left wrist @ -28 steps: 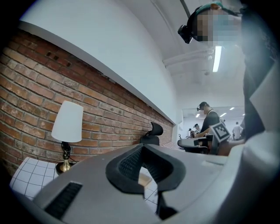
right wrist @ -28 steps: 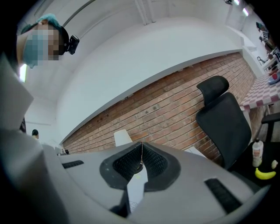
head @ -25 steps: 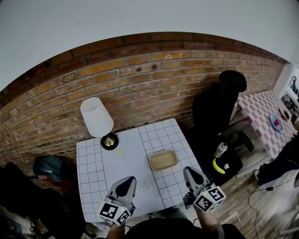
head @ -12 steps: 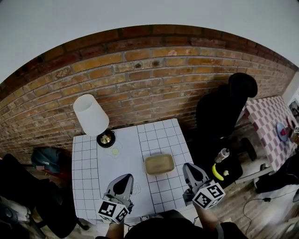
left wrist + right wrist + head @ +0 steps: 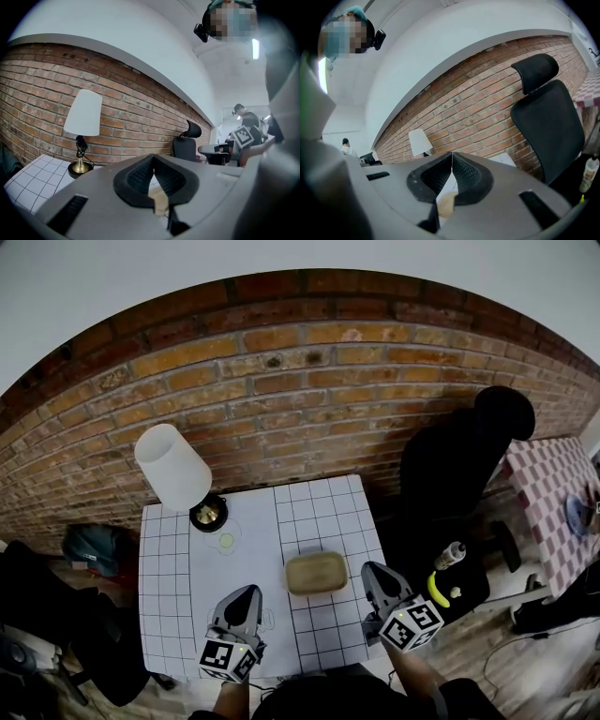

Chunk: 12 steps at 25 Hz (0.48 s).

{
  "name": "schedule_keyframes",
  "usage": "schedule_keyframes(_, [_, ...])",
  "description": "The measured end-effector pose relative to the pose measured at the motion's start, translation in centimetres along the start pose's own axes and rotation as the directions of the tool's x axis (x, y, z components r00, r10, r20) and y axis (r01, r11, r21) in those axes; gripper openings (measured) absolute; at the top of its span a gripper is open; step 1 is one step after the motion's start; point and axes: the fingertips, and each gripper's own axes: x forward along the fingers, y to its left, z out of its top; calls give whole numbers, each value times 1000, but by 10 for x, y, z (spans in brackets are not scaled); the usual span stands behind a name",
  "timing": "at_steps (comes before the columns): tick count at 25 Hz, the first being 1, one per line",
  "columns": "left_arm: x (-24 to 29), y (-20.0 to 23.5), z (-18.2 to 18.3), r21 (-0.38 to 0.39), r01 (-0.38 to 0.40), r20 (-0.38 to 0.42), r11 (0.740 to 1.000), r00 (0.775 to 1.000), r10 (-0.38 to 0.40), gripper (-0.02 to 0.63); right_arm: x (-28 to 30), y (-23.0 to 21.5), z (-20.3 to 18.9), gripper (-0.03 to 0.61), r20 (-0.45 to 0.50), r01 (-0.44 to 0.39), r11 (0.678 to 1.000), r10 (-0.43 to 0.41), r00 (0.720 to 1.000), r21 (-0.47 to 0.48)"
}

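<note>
The tan tray (image 5: 317, 572) lies on the table (image 5: 169, 615), between the two grippers. The right gripper (image 5: 368, 570) is just beside the tray, its fingers pressed together and holding nothing. The left gripper (image 5: 249, 592) is near the tray too, its fingers closed and empty.

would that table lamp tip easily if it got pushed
Probably tippy: the lamp carries a wide white shade on a thin stem over a small brass-coloured base, so it looks top-heavy. That base may add steadying weight.
</note>
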Motion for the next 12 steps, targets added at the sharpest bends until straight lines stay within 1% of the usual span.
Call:
schedule_keyframes(4, [10, 2, -17, -6, -16, -30, 1000, 999, 16, 11, 11, -16, -17, 5, -39, 4, 1000, -3, 999, 18])
schedule_keyframes(8, [16, 2, -33, -30, -23, -64, 999, 998, 21, 11, 17, -26, -35, 5, -64, -5, 999, 8, 998, 35])
schedule_keyframes(12, [23, 5, -48, -61, -39, -93, 997, 995, 33, 11, 23, -34, -51, 5, -107, -5, 1000, 7, 994, 22])
